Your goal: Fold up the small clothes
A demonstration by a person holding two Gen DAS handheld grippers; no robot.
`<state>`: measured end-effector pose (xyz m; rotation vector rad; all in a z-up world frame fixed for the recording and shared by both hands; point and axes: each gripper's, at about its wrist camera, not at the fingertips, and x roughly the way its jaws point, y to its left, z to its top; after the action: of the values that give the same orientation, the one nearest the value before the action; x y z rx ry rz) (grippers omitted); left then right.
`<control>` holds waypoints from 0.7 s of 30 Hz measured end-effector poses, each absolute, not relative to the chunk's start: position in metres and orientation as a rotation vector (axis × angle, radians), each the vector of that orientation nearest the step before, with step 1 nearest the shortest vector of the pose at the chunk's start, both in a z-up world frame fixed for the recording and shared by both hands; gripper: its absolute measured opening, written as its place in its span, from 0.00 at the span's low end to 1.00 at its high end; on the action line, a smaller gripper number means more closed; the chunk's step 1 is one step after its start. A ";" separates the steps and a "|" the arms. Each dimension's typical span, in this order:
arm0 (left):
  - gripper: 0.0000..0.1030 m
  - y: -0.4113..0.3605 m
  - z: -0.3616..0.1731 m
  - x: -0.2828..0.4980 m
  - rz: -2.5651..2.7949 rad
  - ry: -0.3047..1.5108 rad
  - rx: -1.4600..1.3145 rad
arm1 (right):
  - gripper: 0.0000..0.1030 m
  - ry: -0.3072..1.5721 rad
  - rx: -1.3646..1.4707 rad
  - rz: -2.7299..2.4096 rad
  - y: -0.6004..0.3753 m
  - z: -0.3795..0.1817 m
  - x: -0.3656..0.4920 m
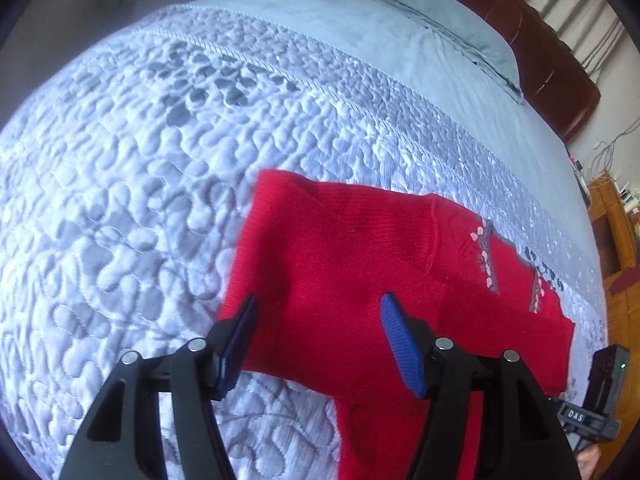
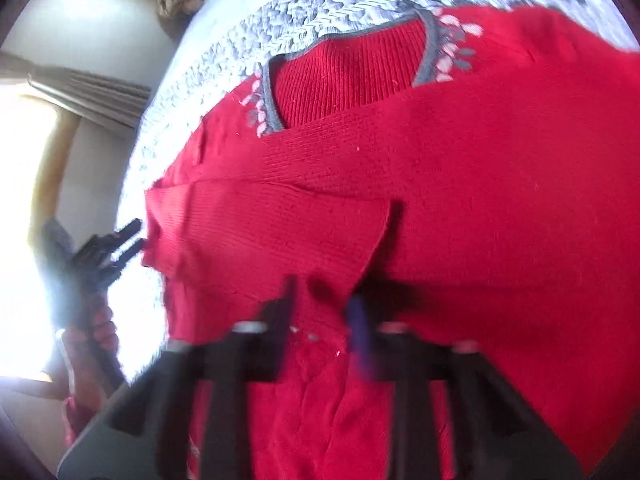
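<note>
Left hand-held gripper [image 1: 318,312] spread above red sweater [image 1: 360,248] on bed [image 1: 120,160]; right hand-held gripper [image 2: 320,300] blurred, seemingly pinching sweater, lower edge cropped.

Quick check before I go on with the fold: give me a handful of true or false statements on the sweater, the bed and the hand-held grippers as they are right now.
1. The red sweater lies on a quilted bedspread. True.
2. The left hand-held gripper is clamped shut on the fabric. False: its blue pads stand apart above the sweater, with nothing pinched.
3. The sweater's neckline has grey trim with a pale leaf pattern beside it. True.
4. The sweater lies fully spread out flat. False: a layer is folded across the body, covering part of the neckline.
5. A pillow lies at the headboard end. True.
</note>
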<state>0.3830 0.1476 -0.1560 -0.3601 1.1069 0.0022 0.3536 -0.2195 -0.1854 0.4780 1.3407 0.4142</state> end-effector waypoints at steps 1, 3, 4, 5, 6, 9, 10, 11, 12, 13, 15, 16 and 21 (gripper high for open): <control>0.62 0.148 -0.153 0.382 0.009 1.095 -0.345 | 0.03 1.319 0.460 0.429 -0.220 -0.176 0.353; 0.62 0.150 -0.149 0.383 0.018 1.079 -0.342 | 0.02 1.253 0.408 0.449 -0.227 -0.153 0.349; 0.62 0.151 -0.146 0.384 0.021 1.068 -0.343 | 0.02 1.211 0.377 0.449 -0.232 -0.137 0.346; 0.62 0.151 -0.144 0.385 0.026 1.061 -0.341 | 0.02 1.182 0.353 0.441 -0.235 -0.128 0.348; 0.62 0.149 -0.142 0.386 0.031 1.054 -0.336 | 0.02 1.150 0.317 0.425 -0.241 -0.116 0.348; 0.62 0.138 -0.139 0.392 0.032 1.048 -0.301 | 0.02 1.080 0.210 0.358 -0.269 -0.087 0.344; 0.62 0.132 -0.139 0.394 0.031 1.048 -0.281 | 0.02 1.072 0.196 0.338 -0.278 -0.084 0.343; 0.62 0.125 -0.141 0.395 0.034 1.052 -0.256 | 0.02 1.070 0.192 0.308 -0.295 -0.083 0.342; 0.62 0.118 -0.144 0.397 0.040 1.059 -0.227 | 0.02 1.072 0.192 0.283 -0.306 -0.085 0.342; 0.62 0.107 -0.150 0.400 0.051 1.073 -0.180 | 0.02 1.078 0.196 0.255 -0.320 -0.090 0.340; 0.62 0.092 -0.162 0.402 0.062 1.105 -0.108 | 0.03 1.135 0.218 0.218 -0.339 -0.114 0.340; 0.62 0.082 -0.172 0.405 0.080 1.136 -0.058 | 0.07 1.171 0.229 0.199 -0.347 -0.128 0.342; 0.62 0.068 -0.191 0.410 0.116 1.163 -0.022 | 0.16 1.223 0.287 0.146 -0.366 -0.166 0.343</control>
<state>0.4101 0.0683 -0.1909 -0.0218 1.1627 0.1163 0.3430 -0.3659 -0.1662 0.2874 1.2234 0.1458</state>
